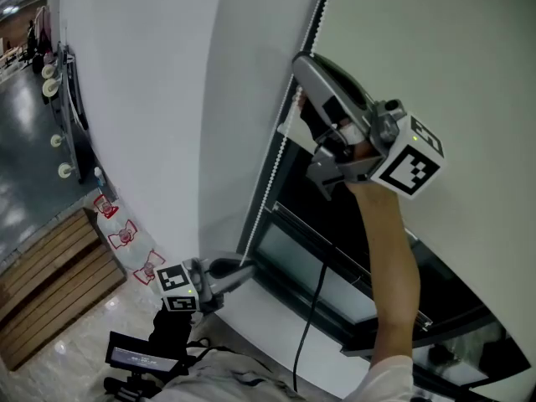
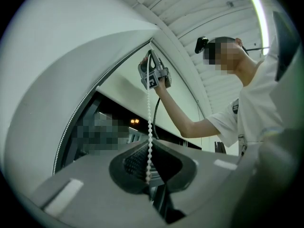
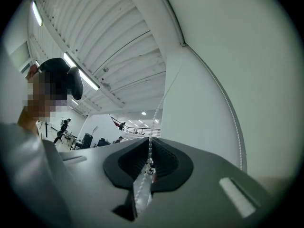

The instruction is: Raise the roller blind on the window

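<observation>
The white roller blind (image 1: 435,48) covers the upper part of the dark window (image 1: 335,224). Its white bead chain (image 1: 272,170) runs down the window's left side. My right gripper (image 1: 303,99) is held high, shut on the chain. Far below it, my left gripper (image 1: 245,269) is shut on the same strand near the sill. In the left gripper view the chain (image 2: 150,127) rises taut from my left gripper (image 2: 151,175) up to the right gripper (image 2: 154,75). In the right gripper view the chain (image 3: 159,108) passes between the closed pads of my right gripper (image 3: 150,156); a second strand (image 3: 232,122) hangs at the right.
A curved white wall (image 1: 151,99) stands left of the window. A wooden slatted platform (image 1: 50,275) lies on the floor at lower left. A black cable (image 1: 311,308) hangs by the sill. The person's arm (image 1: 389,266) reaches up to the right gripper.
</observation>
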